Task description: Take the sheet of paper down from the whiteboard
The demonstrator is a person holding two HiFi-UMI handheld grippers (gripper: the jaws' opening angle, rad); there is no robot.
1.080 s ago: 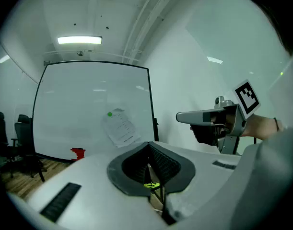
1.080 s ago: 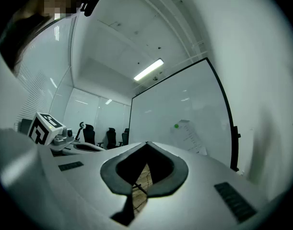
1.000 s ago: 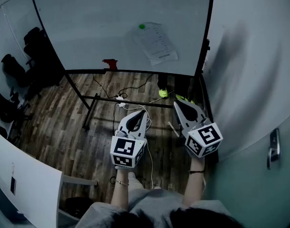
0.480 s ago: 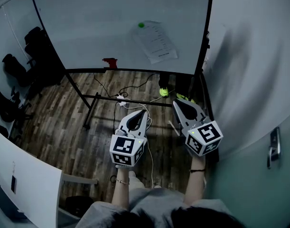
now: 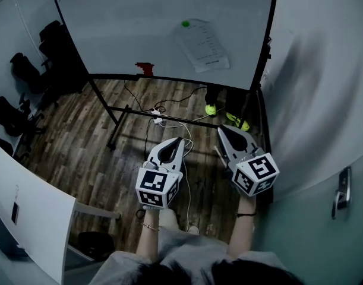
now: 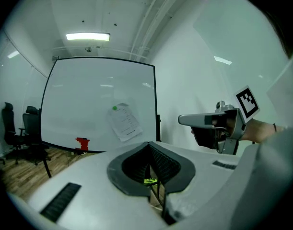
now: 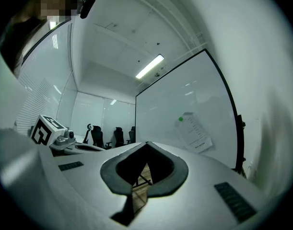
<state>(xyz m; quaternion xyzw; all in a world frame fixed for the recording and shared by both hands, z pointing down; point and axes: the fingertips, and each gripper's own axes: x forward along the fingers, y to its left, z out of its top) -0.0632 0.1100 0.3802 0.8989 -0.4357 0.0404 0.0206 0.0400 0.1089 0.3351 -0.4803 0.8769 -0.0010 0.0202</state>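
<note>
Wooden floor (image 5: 68, 147) runs under a large whiteboard (image 5: 139, 22) on a black wheeled stand, with a pale wall close on the right and dark office chairs (image 5: 27, 76) on the left. The sheet of paper (image 5: 206, 46) hangs tilted on the right part of the board, pinned at its upper left corner by a green magnet (image 5: 185, 24). A small red object (image 5: 145, 68) sits on the board's lower ledge, well left of the sheet.

Both forearms reach forward from the person's body, side by side and roughly level. The left gripper (image 5: 179, 140) and right gripper (image 5: 223, 130) point toward the board and are well short of it. The left gripper view shows the left jaws clenched tip to tip with nothing between them. The right gripper view shows the right jaws pressed together and empty as well. Neither gripper touches the sheet.

Against the head view of a second ago, the grippers sit in almost the same spots. The board, the sheet and the red object now lie further right and slightly higher in that view. More of the floor under the stand shows, including two yellow-green shoes (image 5: 211, 108) near its right leg.
</note>
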